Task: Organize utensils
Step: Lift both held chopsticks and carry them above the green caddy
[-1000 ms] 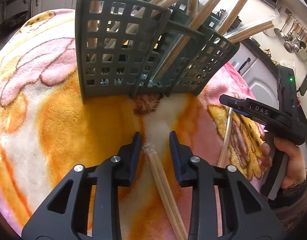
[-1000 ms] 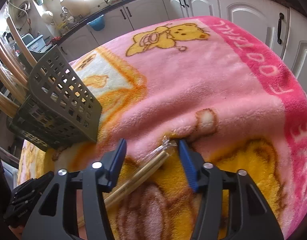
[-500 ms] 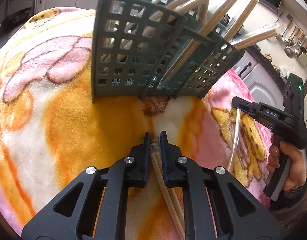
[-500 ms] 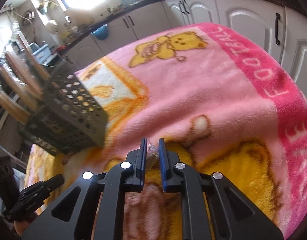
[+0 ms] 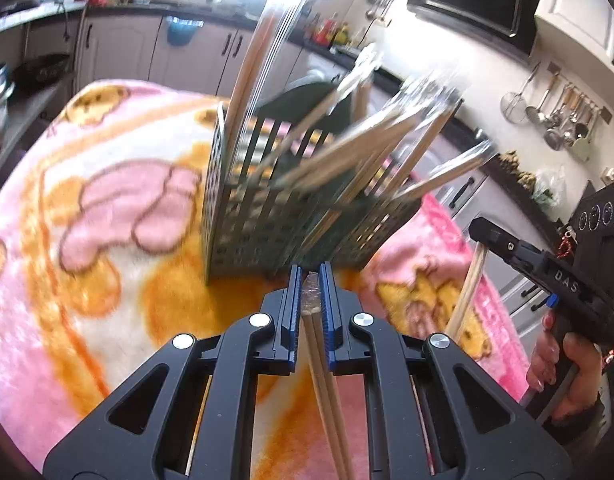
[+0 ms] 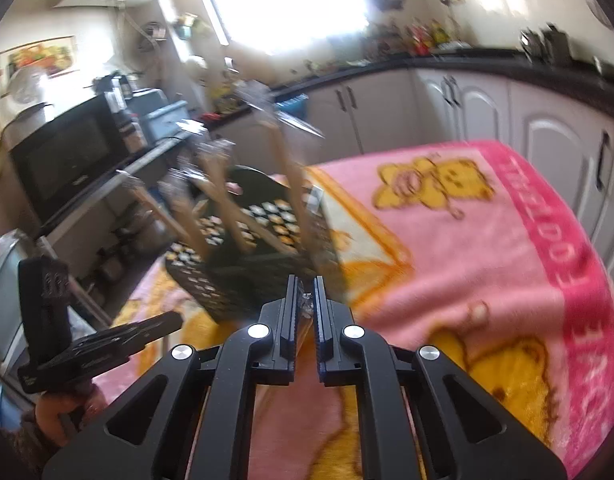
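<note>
A dark grey slotted utensil basket (image 5: pixel 263 232) stands on the blanket and holds several wrapped pairs of wooden chopsticks. My left gripper (image 5: pixel 310 280) is shut on a plastic-wrapped pair of chopsticks (image 5: pixel 321 364), lifted off the blanket just in front of the basket. My right gripper (image 6: pixel 305 292) is shut on another wrapped pair of chopsticks (image 6: pixel 305 312); in the left wrist view that right gripper (image 5: pixel 481 232) appears at the right with its chopsticks (image 5: pixel 465 296) hanging below the jaws. The basket (image 6: pixel 247 264) lies ahead and to the left in the right wrist view, blurred.
A pink and orange fleece blanket (image 5: pixel 107 240) with bear pictures covers the table (image 6: pixel 487 248). Kitchen cabinets (image 6: pixel 547 140) and counters surround it. Ladles hang on the wall (image 5: pixel 559 116) at the right. A black microwave (image 6: pixel 67 152) stands left of the basket.
Both grippers closed on their chopstick pairs and then lifted them off the blanket. Both views now look higher, over the basket toward the kitchen.
</note>
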